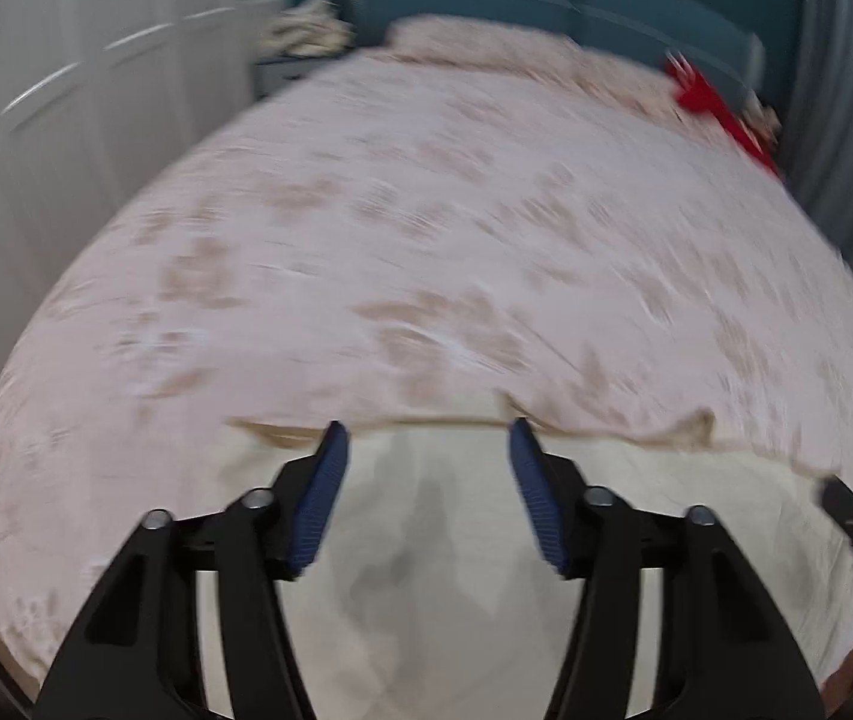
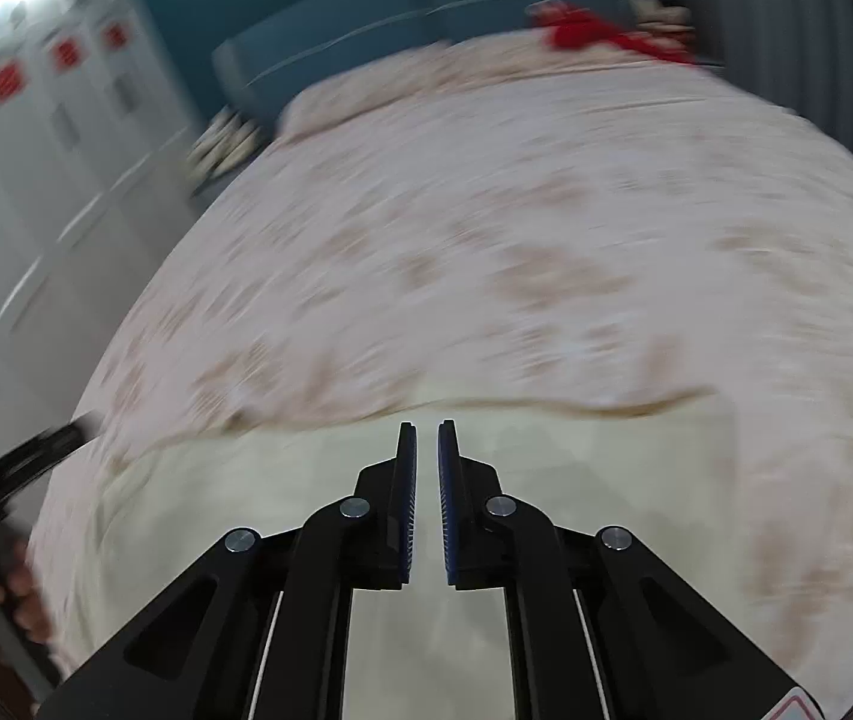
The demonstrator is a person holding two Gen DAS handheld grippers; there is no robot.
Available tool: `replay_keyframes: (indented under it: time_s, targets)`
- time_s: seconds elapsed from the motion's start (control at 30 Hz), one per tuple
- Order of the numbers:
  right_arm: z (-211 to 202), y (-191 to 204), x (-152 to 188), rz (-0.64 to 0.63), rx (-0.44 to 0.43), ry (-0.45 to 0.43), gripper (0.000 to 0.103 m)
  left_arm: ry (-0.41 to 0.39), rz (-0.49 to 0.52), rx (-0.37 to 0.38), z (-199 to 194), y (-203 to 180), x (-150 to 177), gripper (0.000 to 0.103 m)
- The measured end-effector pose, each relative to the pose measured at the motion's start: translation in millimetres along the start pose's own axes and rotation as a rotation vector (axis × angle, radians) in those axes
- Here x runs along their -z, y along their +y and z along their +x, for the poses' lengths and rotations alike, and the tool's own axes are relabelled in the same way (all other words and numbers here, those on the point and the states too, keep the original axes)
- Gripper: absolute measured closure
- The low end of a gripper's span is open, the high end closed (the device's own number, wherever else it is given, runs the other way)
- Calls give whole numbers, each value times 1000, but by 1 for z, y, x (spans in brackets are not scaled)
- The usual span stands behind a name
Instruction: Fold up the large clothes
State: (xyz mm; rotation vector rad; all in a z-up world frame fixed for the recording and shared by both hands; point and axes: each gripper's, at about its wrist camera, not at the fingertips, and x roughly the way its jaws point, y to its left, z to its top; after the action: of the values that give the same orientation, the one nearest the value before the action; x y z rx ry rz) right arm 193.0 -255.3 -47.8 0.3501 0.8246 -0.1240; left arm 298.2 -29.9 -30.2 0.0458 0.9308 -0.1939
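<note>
Directly under both pairs of fingers, a plain cream-white cloth garment (image 1: 426,570) is lying spread on the bed, likely flattened for folding; blur is hiding its outline. The left gripper (image 1: 426,450) is hovering with its blue-padded fingers (image 1: 321,504) spread wide and empty, probably readying to take the far hem just ahead of their tips. The right gripper (image 2: 425,450) is hanging over the same cloth, its fingers nearly together with a thin gap, pinching nothing. Beyond the fingertips, the pink floral bedspread (image 1: 426,210) is stretching away to a red fabric item (image 1: 720,108) at the far right.
</note>
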Motion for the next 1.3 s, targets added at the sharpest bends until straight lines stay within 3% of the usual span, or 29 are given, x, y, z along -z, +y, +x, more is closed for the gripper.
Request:
replay_keyframes:
  time_s: [0.1,0.23,0.5,1.13,1.23,1.3]
  targets:
    - [31,30,4,-52,-14,60,98,61,24,18,28,-31,8,55]
    - [64,31,11,-58,11,125,97,117,40,-6,60,-49,21,55]
    - [106,20,26,-43,33,185,102,113,81,-67,89,-53,42,55]
    - [116,17,35,-62,61,135,103,56,113,-111,99,-61,51,54]
    - [100,10,31,-21,74,88,103,46,71,-70,87,-49,47,52]
    - [76,2,27,25,137,26,103,15,7,-121,61,-22,44,52]
